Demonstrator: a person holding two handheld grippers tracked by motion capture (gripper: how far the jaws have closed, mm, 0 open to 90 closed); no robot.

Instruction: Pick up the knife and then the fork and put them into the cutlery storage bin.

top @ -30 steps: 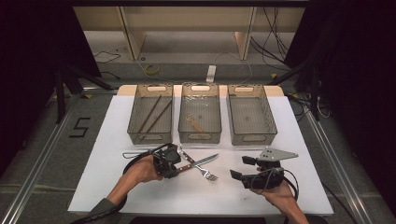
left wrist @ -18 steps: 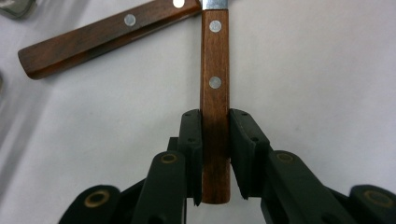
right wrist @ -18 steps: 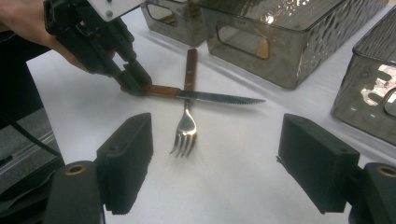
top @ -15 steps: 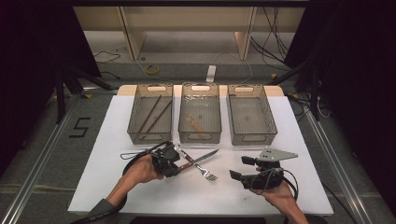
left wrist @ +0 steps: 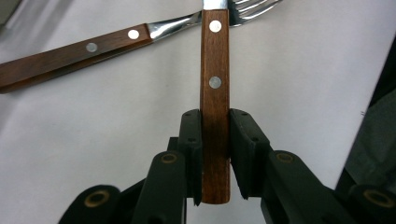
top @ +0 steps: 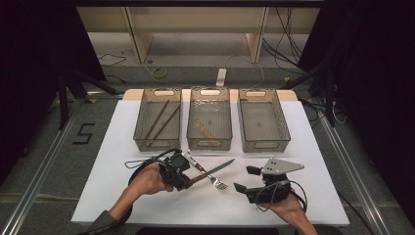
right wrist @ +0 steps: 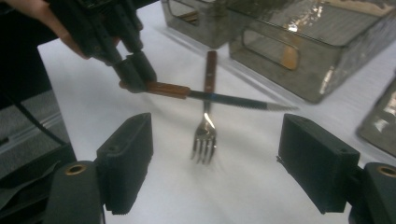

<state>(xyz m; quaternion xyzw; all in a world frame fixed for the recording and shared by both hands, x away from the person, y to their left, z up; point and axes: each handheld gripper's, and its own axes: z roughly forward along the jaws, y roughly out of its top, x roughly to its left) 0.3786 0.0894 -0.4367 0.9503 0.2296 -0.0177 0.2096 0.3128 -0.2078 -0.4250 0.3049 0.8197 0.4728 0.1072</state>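
My left gripper [left wrist: 215, 135] is shut on the wooden handle of a knife [left wrist: 215, 70]. In the high view the left gripper [top: 188, 179] holds the knife [top: 220, 168] with its blade pointing right and away, low over the white mat. A wooden-handled fork [top: 215, 182] lies on the mat under the knife, crossing it, tines toward the near edge. My right gripper [top: 243, 179] sits to the right of the fork, open with nothing between its fingers. In the right gripper view the fork [right wrist: 205, 130] lies ahead of the open right gripper [right wrist: 219, 161], with the knife [right wrist: 224, 99] held above it.
Three clear bins stand in a row at the back of the mat. The left bin [top: 142, 128] holds two dark sticks, the middle bin [top: 209, 145] a small wooden piece, and the right bin [top: 281, 128] nothing I can make out. Bare mat lies along the front edge.
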